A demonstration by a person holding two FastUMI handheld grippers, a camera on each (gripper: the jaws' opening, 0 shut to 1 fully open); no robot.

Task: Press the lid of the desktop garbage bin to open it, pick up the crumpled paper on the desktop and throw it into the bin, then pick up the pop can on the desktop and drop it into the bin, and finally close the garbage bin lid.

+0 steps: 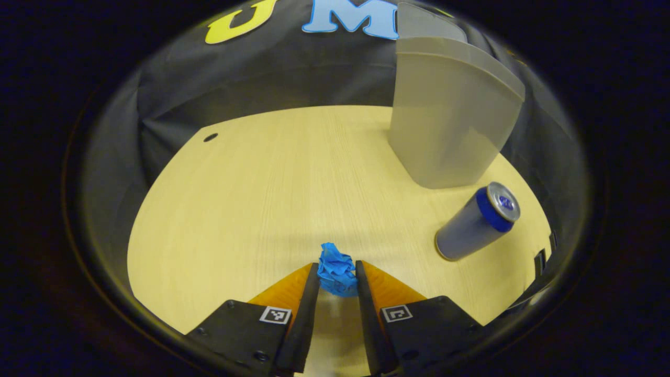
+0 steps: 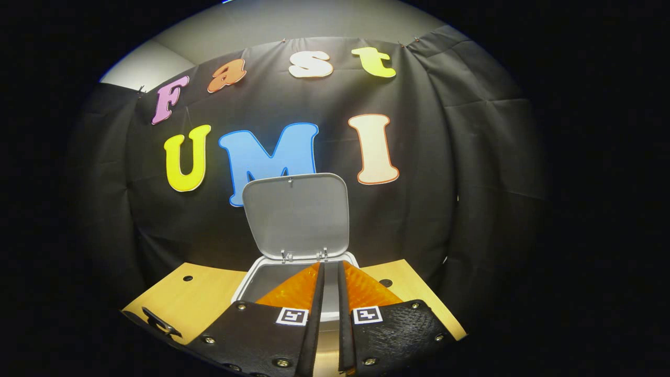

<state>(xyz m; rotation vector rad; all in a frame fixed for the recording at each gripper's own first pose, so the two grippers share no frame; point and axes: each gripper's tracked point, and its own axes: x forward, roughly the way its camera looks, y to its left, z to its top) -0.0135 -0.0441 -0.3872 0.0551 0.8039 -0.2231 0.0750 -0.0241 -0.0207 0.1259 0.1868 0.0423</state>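
Paper (image 1: 336,272), crumpled, sits on the desk (image 1: 251,209) in the left gripper view, clamped between the fingers of the left gripper (image 1: 337,276). Bin (image 1: 450,131) stands ahead to the right, can (image 1: 477,222) lying near its base (well apart from the paper). Advice: lift straight up before swinging over, clearing the can.

Right gripper view: right gripper (image 2: 331,283) hangs over the bin's mouth, fingers nearly together and grasping nothing; lid (image 2: 296,215) stands upright. Withdraw it to free the opening.
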